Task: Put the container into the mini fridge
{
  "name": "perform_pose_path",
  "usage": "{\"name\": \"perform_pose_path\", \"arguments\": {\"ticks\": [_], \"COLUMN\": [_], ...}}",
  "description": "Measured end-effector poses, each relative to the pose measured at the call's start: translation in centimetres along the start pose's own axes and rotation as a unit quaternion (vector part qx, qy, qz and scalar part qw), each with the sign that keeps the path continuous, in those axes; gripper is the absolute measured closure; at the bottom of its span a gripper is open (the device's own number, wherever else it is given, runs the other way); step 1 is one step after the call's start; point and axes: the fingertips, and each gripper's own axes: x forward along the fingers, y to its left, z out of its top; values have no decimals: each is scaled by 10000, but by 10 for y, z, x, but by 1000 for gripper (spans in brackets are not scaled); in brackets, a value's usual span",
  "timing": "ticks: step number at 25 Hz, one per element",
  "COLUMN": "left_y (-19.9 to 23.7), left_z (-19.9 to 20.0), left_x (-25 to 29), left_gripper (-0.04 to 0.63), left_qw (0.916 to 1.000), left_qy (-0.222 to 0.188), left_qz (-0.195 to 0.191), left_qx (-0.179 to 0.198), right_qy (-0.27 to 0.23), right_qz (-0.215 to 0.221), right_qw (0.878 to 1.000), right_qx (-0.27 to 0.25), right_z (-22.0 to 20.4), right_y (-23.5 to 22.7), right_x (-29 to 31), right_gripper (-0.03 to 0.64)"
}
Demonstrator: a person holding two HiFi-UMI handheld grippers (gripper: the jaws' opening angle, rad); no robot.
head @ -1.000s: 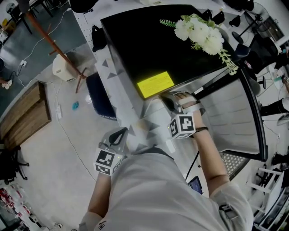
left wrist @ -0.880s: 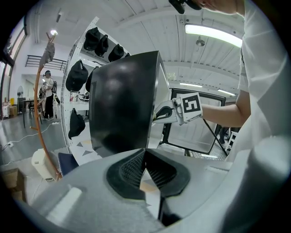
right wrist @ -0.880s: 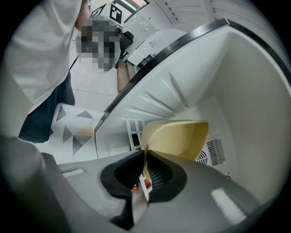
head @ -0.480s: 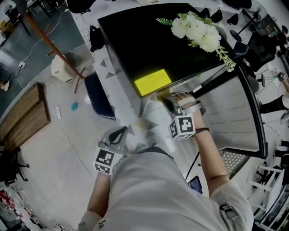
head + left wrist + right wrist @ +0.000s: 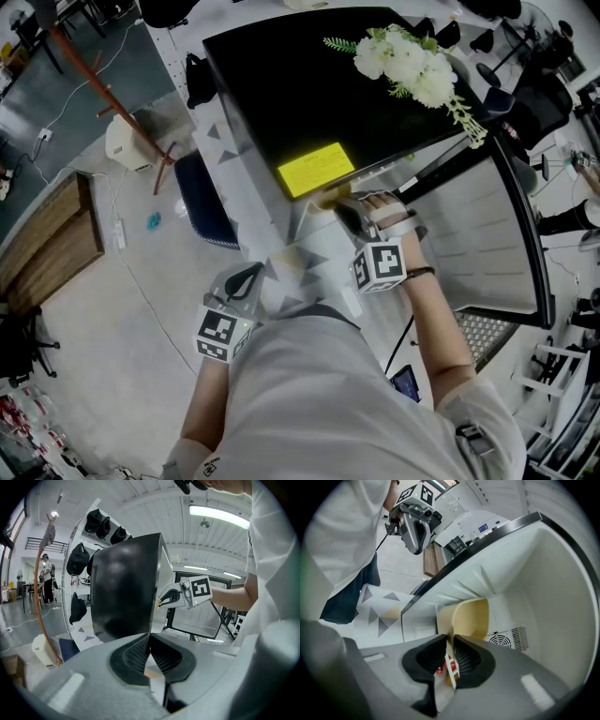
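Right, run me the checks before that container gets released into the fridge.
1. Grip: right gripper shut on the pale yellow plastic container: ok.
2. Access: black mini fridge has its door swung open: ok.
3. Position: container within the fridge opening, white interior behind it: ok.
4. Support: container set down on anything: cannot tell.
5. Other side: left gripper shut, empty, outside the opening: ok.

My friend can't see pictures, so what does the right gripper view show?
The right tool pinches the rim of a pale yellow container, holding it inside the white mini fridge. The left tool shows outside, at top left.
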Motion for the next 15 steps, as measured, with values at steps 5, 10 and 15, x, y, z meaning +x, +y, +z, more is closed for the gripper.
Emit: {"name": "perform_pose_path", "arguments": {"ticks": [5,10,15], "left_y": [-1,-1,-1], "left_z": [-1,0,-2], "left_x": [-1,-2,-3], "left_gripper": [586,586,586], "left_qw": [10000,10000,10000], "left_qy": [8,2,-11], "left_qz": [-4,10,29], "left_qx": [6,6,-10], "right_qy": [-11,6,-82], "right_qz": [-86,-165,-276], "right_qw": [10000,9999,9995], "right_qx": [28,-26,-151], "right_z": [3,6,11], "right_y": [-4,-4,-4], "right_x": [-2,0,8], "right_gripper": [571,569,567]}}
